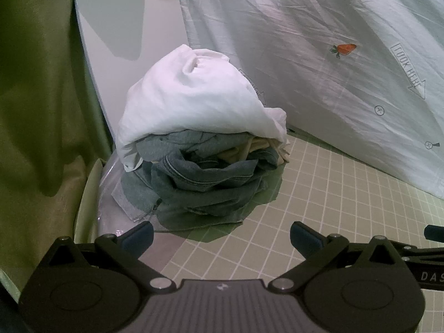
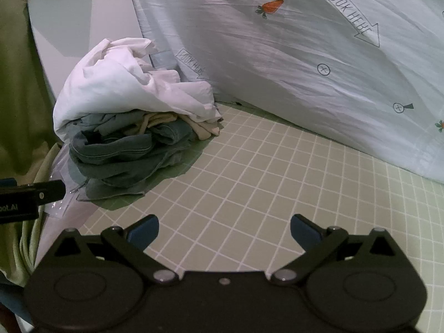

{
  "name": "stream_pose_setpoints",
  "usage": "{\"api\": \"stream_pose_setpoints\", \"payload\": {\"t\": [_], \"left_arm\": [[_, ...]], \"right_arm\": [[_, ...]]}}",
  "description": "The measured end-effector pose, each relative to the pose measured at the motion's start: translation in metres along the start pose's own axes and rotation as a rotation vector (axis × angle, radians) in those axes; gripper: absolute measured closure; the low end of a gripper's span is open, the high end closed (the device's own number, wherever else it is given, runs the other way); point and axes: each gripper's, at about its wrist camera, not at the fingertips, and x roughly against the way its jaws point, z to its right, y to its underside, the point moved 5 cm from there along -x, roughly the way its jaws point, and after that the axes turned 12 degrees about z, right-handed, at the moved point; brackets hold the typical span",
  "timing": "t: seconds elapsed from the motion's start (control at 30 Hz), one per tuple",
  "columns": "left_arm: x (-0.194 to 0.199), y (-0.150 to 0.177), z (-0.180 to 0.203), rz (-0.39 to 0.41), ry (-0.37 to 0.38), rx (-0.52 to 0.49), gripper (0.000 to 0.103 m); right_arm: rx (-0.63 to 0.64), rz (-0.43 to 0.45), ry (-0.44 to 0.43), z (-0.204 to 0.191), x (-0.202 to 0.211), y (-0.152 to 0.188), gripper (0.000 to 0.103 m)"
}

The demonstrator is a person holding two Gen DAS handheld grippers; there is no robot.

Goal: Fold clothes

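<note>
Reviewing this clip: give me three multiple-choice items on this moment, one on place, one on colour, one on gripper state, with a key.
1. Where does the crumpled white cloth garment lie?
A. on top of the clothes pile
B. flat on the mat
C. between gripper fingers

2. What colour is the rumpled denim garment low in the pile?
A. red
B. blue-grey
C. yellow

3. How do the left gripper and right gripper stand?
A. both shut on cloth
B. one shut
C. both open, empty

Key: A, it caps the heap; B, its stitched folds look blue-grey; C, only the green gridded mat shows between wide fingers.
</note>
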Motion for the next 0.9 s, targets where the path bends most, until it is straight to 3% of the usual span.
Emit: {"api": "stream_pose_setpoints", "payload": {"t": [0.9], "left_arm": [[-0.0034,-0.0048,0.0023,-0.004,0.008,-0.010,0.000]], "right_arm": [[-0.012,0.005,0.018,0.0025,-0.0020,-0.0002,0.003]]}}
